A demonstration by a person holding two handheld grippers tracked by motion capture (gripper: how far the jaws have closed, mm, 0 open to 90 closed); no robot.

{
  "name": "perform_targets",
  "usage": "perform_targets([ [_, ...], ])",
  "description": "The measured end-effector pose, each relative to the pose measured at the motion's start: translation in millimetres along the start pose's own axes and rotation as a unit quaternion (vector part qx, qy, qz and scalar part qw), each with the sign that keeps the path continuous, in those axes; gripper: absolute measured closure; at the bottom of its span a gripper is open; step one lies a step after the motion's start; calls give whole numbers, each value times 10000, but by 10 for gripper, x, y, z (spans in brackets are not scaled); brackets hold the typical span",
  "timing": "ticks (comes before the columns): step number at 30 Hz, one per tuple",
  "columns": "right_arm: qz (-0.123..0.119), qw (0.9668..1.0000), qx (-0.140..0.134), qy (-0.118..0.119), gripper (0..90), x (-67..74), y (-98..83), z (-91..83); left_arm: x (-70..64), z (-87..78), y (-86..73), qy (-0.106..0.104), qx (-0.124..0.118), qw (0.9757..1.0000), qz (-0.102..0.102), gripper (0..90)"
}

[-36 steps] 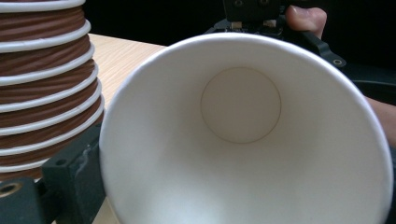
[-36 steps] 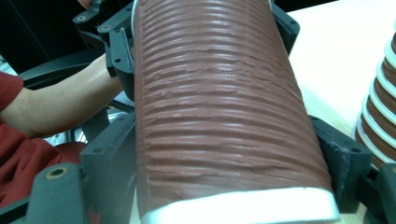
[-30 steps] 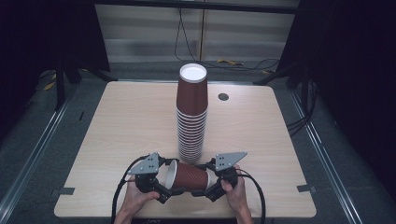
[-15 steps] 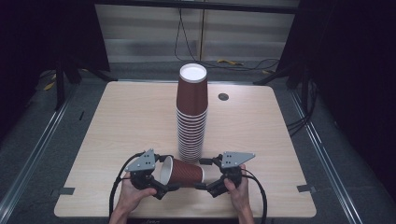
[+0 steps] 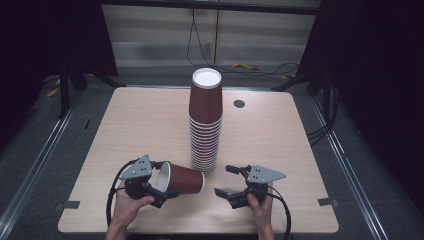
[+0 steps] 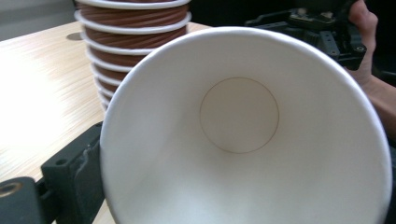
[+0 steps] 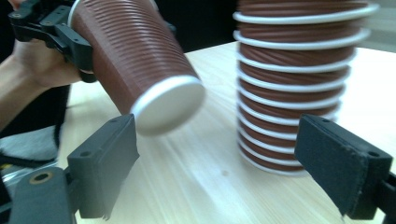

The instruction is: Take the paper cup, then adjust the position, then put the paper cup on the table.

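Left hand (image 5: 129, 206) low at the near edge of the wooden surface (image 5: 135, 125), wrapped under the left tool (image 5: 162, 189), which lies level and points toward the right; grasps a single brown ribbed paper cup (image 5: 182, 178) by the rim, cup on its side, open mouth toward the hand, base toward the right tool (image 5: 226, 181). Right hand (image 5: 259, 206) likewise low at the near edge, tool level and aimed left, jaws spread wide and released, nothing between them, apart from the cup's base. Tall stack of upturned brown cups (image 5: 205, 122) just behind and between the two tools. From the left tool's camera: the cup's white inside and round bottom (image 6: 239, 115), one black jaw against the rim at lower left. From the right tool's camera: the ribbed outside and pale base (image 7: 168, 105), raised off the surface and tilted, near the left-hand pad (image 7: 105, 163).
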State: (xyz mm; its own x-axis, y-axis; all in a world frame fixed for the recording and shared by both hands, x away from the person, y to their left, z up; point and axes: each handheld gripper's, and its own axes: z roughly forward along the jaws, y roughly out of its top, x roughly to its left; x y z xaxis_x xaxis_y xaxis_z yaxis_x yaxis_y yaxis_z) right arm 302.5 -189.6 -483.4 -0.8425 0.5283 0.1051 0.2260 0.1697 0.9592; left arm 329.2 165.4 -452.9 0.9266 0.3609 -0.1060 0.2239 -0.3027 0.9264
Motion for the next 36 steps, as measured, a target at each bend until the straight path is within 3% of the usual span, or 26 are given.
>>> perform_targets([
  [1,18,9999,-28,-147,130,-14,-49,-57,31,-46,5,108,49,9999,-12,43],
  [3,59,9998,-48,-198,130,-18,-63,-75,48,-76,9,131,32,9999,-43,43],
  [4,104,9989,-66,-450,130,-22,-80,-124,80,-115,17,218,3,9997,-87,44],
  [7,99,9983,-134,-559,128,-24,-82,-163,120,-156,32,309,-45,9994,-174,44],
  [8,180,9966,-197,-783,128,-28,-80,-194,157,-175,47,444,-55,9987,-231,43],
  [9,177,9944,-184,-1021,128,-24,-82,-201,157,-175,47,444,-55,9987,-231,43],
  [10,177,9944,-184,-1021,128,-24,-82,-201,175,-183,57,505,-33,9983,-278,43],
  [12,197,9885,-266,-1472,130,-11,-109,-218,212,-203,77,463,23,9985,-293,43],
  [13,256,9856,-317,-1641,129,-21,-139,-243,238,-231,99,569,99,9980,-263,43],
  [15,276,9839,-323,-1737,129,-26,-154,-255,251,-244,107,630,129,9974,-309,42],
  [16,298,9780,-363,-2032,129,-23,-181,-277,288,-269,122,726,197,9967,-310,42],
  [17,310,9744,-410,-2187,129,-20,-190,-284,307,-279,128,763,232,9963,-319,42],
  [19,333,9681,-505,-2431,128,-18,-204,-292,344,-291,140,859,355,9952,-308,42],
  [20,333,9681,-505,-2431,128,-18,-204,-292,344,-291,140,859,355,9952,-308,42],
  [21,357,9626,-568,-2626,130,-22,-220,-294,370,-286,141,914,453,9941,-365,42],
  [22,357,9626,-568,-2626,130,-22,-220,-294,370,-286,141,914,453,9941,-365,42],
  [23,341,9572,-670,-2796,130,-25,-235,-287,406,-287,143,934,517,9936,-356,42],
  [25,330,9561,-658,-2837,130,-23,-240,-289,427,-284,146,933,516,9936,-376,42],
  [30,317,9463,-898,-3091,129,-35,-256,-280,516,-260,193,1029,755,9912,-344,42],
  [34,314,9443,-972,-3129,128,-27,-261,-281,558,-231,229,1069,946,9893,-316,42],
  [36,188,9410,-1052,-3210,128,1,-271,-277,580,-227,252,1092,972,9887,-321,42],
])
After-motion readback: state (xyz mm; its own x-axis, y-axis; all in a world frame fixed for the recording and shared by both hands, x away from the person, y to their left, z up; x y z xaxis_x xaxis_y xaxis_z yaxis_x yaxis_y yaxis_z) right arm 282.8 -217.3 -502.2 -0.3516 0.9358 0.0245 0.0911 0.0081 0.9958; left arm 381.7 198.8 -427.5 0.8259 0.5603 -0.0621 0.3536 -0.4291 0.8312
